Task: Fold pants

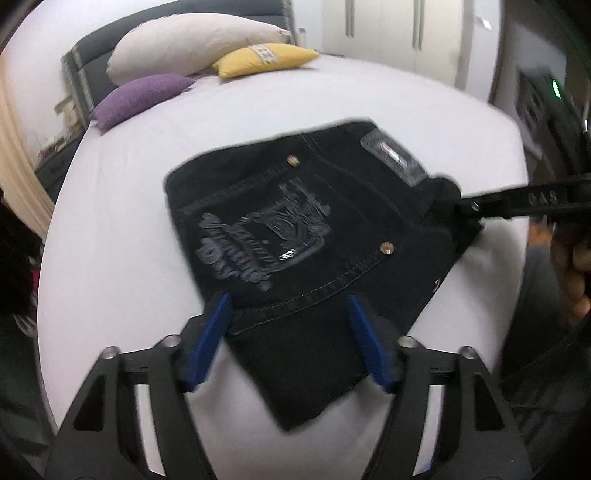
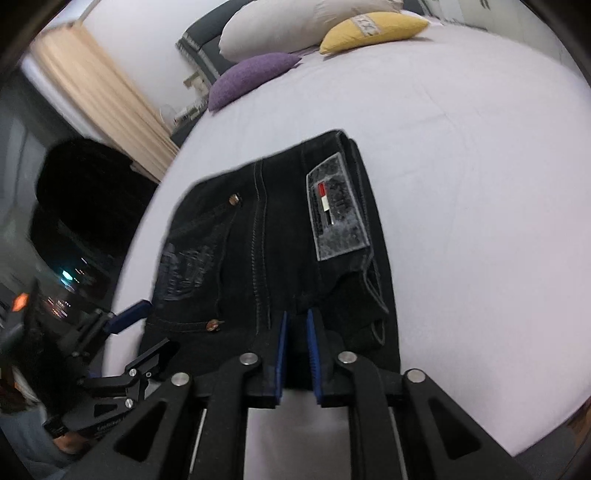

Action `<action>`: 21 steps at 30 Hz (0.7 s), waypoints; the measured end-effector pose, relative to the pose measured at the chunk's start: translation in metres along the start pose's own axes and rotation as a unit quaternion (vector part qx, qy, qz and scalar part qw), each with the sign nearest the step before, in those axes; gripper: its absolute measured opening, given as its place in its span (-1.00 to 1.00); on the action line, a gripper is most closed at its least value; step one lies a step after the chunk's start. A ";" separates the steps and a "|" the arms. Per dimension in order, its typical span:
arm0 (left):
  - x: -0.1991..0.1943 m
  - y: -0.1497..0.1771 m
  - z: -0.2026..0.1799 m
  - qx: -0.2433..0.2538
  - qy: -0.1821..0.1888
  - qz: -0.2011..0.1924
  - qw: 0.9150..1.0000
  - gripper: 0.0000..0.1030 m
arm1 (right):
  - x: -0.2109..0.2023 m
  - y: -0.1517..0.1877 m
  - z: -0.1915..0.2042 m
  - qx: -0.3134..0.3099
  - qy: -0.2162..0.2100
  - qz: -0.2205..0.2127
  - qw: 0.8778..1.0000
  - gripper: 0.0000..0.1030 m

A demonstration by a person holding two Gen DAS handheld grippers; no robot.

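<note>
Black jeans point(image 1: 314, 236) lie folded into a compact packet on the white bed point(image 1: 122, 229), back pocket print and grey waist patch point(image 1: 393, 157) up. My left gripper point(image 1: 290, 306) is open, its blue pads on either side of the near edge of the packet. My right gripper point(image 2: 295, 317) is shut on the waistband edge of the jeans point(image 2: 266, 243) near the patch point(image 2: 338, 206). The right gripper also shows in the left wrist view point(image 1: 458, 206) at the jeans' right corner. The left gripper shows in the right wrist view point(image 2: 131, 314) at the left.
A purple cushion point(image 1: 142, 96), a yellow cushion point(image 1: 264, 59) and a white pillow point(image 1: 192, 40) lie at the head of the bed. A beige curtain point(image 2: 99, 96) hangs on the left. White wardrobe doors point(image 1: 388, 33) stand beyond the bed.
</note>
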State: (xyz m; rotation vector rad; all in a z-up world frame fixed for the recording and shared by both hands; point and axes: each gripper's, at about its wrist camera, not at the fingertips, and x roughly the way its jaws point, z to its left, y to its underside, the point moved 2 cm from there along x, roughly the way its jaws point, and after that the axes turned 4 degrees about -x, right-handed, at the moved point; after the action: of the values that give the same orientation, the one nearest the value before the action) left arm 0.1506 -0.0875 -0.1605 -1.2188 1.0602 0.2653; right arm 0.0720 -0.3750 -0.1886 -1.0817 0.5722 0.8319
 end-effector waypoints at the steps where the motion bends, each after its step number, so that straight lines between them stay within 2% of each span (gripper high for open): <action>1: -0.005 -0.002 0.006 -0.015 0.002 -0.005 1.000 0.93 | -0.010 0.000 -0.004 0.012 -0.018 -0.009 1.000 -0.51; 2: -0.012 -0.003 0.014 -0.033 0.005 -0.017 0.999 1.00 | -0.020 0.000 -0.008 0.019 -0.022 -0.019 0.999 -0.14; 4: -0.023 -0.007 0.032 -0.070 0.015 -0.035 0.997 1.00 | -0.034 0.002 -0.018 0.033 -0.003 -0.037 0.999 0.29; 8: -0.015 -0.014 0.065 -0.149 0.051 -0.008 0.987 1.00 | -0.049 -0.004 -0.044 0.088 -0.042 -0.063 0.993 0.29; 11: -0.002 -0.014 0.085 -0.215 0.098 0.022 0.971 1.00 | -0.043 -0.016 -0.051 0.102 -0.074 -0.061 0.990 0.29; 13: 0.010 -0.015 0.094 -0.248 0.128 0.053 0.959 1.00 | -0.033 -0.025 -0.055 0.105 -0.095 -0.048 0.989 0.29; 17: 0.032 -0.016 0.108 -0.299 0.185 0.080 0.933 0.99 | -0.003 -0.042 -0.067 0.113 -0.121 -0.002 0.986 0.29; 19: 0.044 -0.017 0.115 -0.334 0.225 0.099 0.910 0.99 | 0.014 -0.049 -0.077 0.126 -0.130 0.023 0.983 0.29; 21: 0.055 -0.019 0.118 -0.353 0.247 0.116 0.895 0.99 | 0.025 -0.052 -0.083 0.139 -0.140 0.038 0.980 0.29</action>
State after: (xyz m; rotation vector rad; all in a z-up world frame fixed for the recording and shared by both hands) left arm 0.2534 -0.0134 -0.1949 -1.8749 1.6361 0.5808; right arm 0.1279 -0.4565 -0.2110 -0.6772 0.4762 0.9223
